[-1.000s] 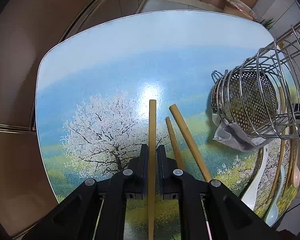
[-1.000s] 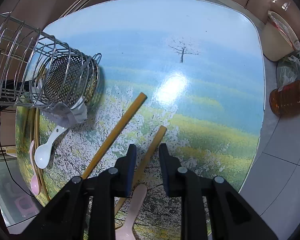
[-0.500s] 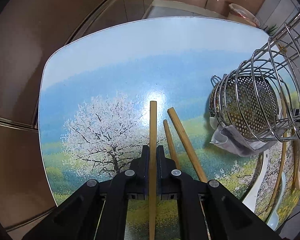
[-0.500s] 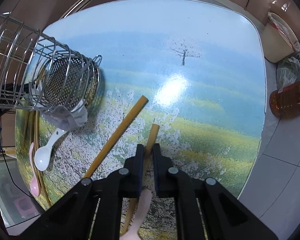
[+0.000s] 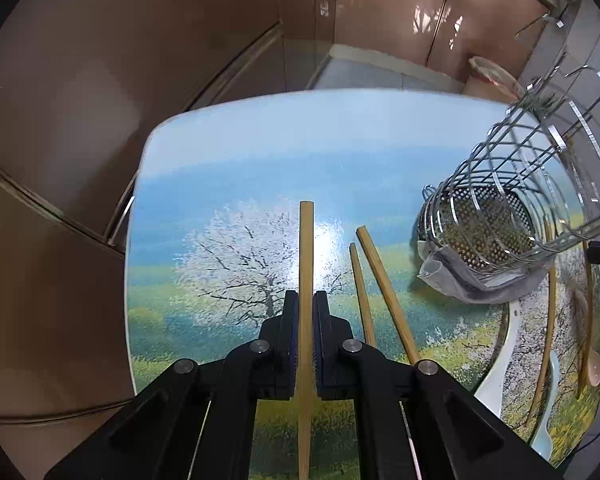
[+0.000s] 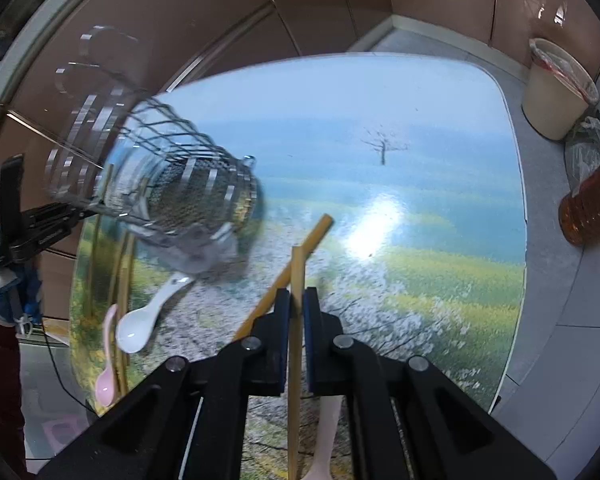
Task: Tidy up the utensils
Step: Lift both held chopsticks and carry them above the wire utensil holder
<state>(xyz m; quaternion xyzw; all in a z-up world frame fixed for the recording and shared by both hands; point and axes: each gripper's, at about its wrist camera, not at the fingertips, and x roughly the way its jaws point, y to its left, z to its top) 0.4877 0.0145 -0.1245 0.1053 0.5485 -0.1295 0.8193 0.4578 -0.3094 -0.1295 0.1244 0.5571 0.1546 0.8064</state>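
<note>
A: Start with the biggest thing. Where do we stand on the bench (image 5: 260, 152)?

B: It carries nearly everything. The wire utensil holder (image 5: 488, 220) sits at its right side in our left view, on a folded grey cloth (image 5: 460, 284), and as far as we can see through the mesh it holds nothing. So we judge the sorting has barely begun.

A: And the loose pieces?

B: Near the holder lie a white spoon (image 6: 136, 324) and a pink spoon (image 6: 106, 376), with a couple of long chopsticks along the bench's edge just beside them. A third spoon handle, pale pink (image 6: 326, 432), shows under our right gripper. One chopstick (image 6: 288, 272) lies slanted on the bench beyond that gripper.

A: What are we holding?

B: Our left gripper (image 5: 306, 304) is clamped on a chopstick (image 5: 306, 248) that points away from us, towards the far edge. Our right gripper (image 6: 296, 300) has just been closing, and its pads now press on a second chopstick (image 6: 296, 280), which crosses in front of the slanted one.

A: Are they off the surface?

B: We can't tell for sure from these views.

A: What's left, then?

B: By our reckoning, both held sticks must go into the holder, then the other chopsticks and all three spoons.
</note>
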